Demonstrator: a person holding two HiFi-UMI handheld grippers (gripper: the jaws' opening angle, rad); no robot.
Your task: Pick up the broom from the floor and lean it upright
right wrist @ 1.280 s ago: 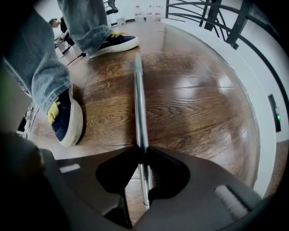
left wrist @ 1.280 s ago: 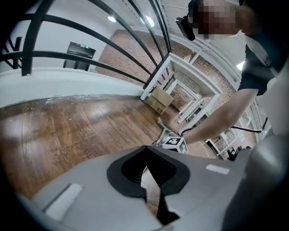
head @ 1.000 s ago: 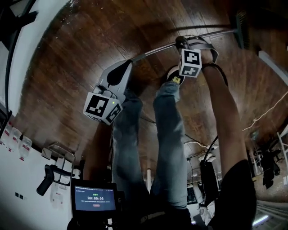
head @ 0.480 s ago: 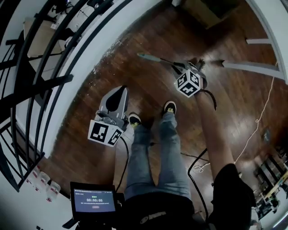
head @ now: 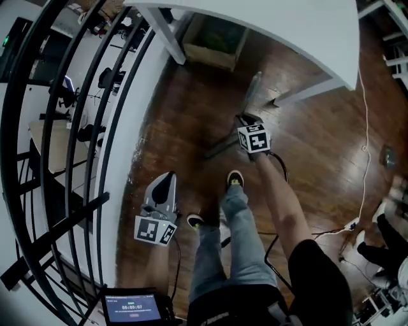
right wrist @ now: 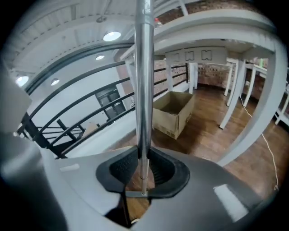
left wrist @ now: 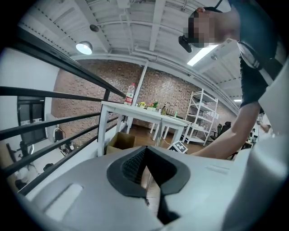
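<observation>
The broom's metal handle [right wrist: 143, 81] runs straight up through my right gripper [right wrist: 142, 151], whose jaws are shut on it. In the head view the right gripper [head: 245, 120] is held out above the wooden floor, ahead of the person's feet. There the broom handle [head: 253, 86] rises blurred from the gripper, and a dark part slants down-left below it. I cannot make out the broom head. My left gripper [head: 167, 175] hangs to the left near the railing, shut, apart from the broom. In its own view the left gripper [left wrist: 145, 149] holds nothing.
A black railing [head: 83, 127] and white ledge run along the left. A white table [head: 255, 19] stands ahead with a cardboard box [head: 220, 38] under it. A white cord [head: 366, 127] lies on the floor at right. The person's shoe [head: 234, 179] is just behind the broom.
Both grippers have risen from the floor. The right one rolled and swung the broom from lying flat to nearly upright. The head view lifted, so the table and railing now show.
</observation>
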